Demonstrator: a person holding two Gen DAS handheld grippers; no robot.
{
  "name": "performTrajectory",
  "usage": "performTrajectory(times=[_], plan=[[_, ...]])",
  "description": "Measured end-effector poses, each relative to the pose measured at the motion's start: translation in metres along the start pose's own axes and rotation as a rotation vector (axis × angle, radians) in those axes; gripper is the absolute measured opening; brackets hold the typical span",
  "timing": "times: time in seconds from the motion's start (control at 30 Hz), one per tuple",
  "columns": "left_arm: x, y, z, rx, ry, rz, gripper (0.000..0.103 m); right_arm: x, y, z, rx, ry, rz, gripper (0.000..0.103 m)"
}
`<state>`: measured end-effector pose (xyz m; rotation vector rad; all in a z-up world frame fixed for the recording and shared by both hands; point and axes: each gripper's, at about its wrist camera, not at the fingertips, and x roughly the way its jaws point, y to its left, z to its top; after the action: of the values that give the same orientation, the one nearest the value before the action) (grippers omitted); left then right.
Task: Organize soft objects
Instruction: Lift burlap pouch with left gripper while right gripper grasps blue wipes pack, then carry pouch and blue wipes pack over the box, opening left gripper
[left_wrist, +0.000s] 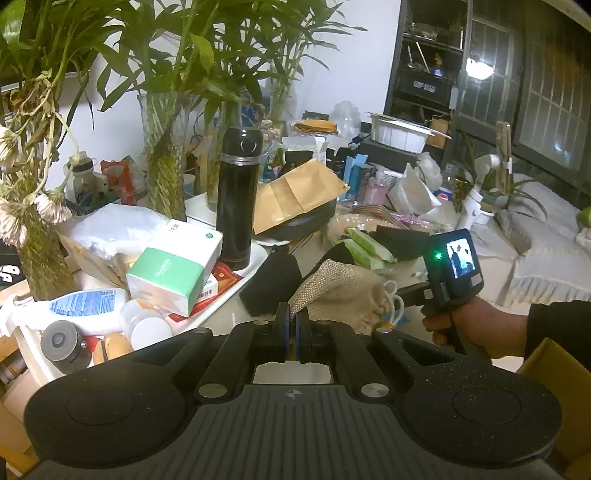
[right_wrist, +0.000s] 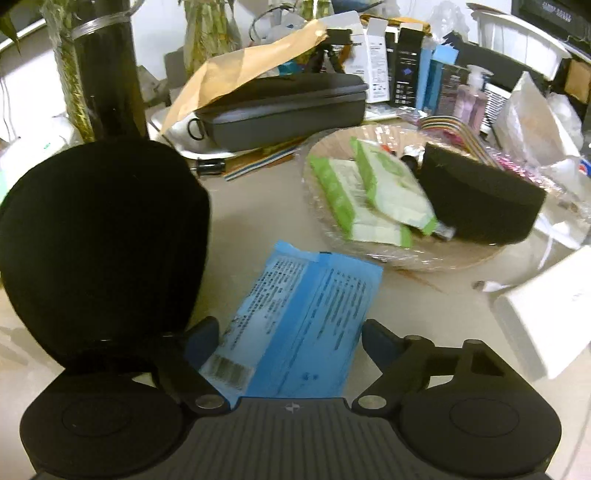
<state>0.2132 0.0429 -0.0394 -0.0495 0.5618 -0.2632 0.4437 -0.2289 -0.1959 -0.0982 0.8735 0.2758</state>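
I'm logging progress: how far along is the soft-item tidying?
Done: two green wipe packs and a black sponge lie in the basket. In hand: the right gripper, open, straddles the blue pack. Left: the burlap pouch.

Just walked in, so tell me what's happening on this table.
A person is sorting soft items with two handheld claws. The left claw is shut on the beige burlap drawstring pouch. The open right claw straddles the flat blue plastic packet. Green-and-white wipe packs already lie in the shallow woven basket.
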Motion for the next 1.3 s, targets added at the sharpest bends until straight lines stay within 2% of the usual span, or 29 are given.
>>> performTrajectory(times=[0.23, 0.57, 1.03, 1.3], plan=[[-0.002, 0.003, 0.000, -0.015, -0.009, -0.003, 0.003, -0.006, -0.009, -0.002, 0.033, 0.034, 0.005, 0.075], [-0.007, 0.006, 0.000, -0.036, -0.030, 0.000, 0.003, -0.039, -0.015, 0.003, 0.019, -0.005, 0.071, 0.070], [-0.029, 0.005, 0.014, -0.102, -0.103, 0.016, 0.003, -0.151, -0.015, -0.006, 0.025, -0.138, 0.192, 0.070], [-0.057, -0.021, 0.024, -0.050, -0.124, 0.012, 0.003, -0.221, -0.012, -0.017, -0.010, -0.200, 0.235, 0.070]])
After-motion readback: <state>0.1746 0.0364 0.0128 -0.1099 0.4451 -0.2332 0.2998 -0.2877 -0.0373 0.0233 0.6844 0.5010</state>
